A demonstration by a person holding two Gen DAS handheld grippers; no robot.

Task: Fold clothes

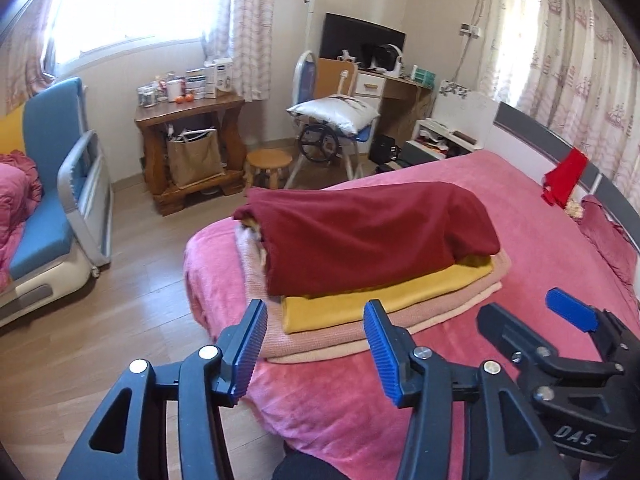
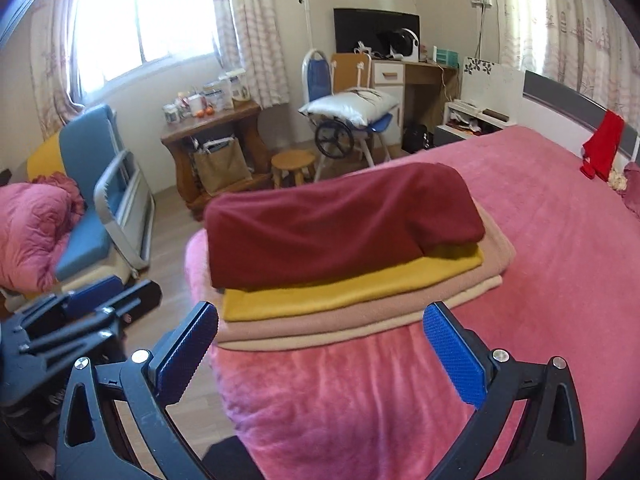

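Observation:
A stack of folded clothes sits near the corner of the pink bed: a dark red garment on top, a yellow one under it, then a pink one and a cream one at the bottom. The stack also shows in the right wrist view, with the dark red garment over the yellow one. My left gripper is open and empty, just short of the stack. My right gripper is open and empty, also in front of the stack. The right gripper also shows in the left wrist view.
A red cloth hangs on the headboard. A blue armchair with a pink quilt stands left on the wooden floor. A wooden side table, a stool and a chair with a pillow stand behind the bed.

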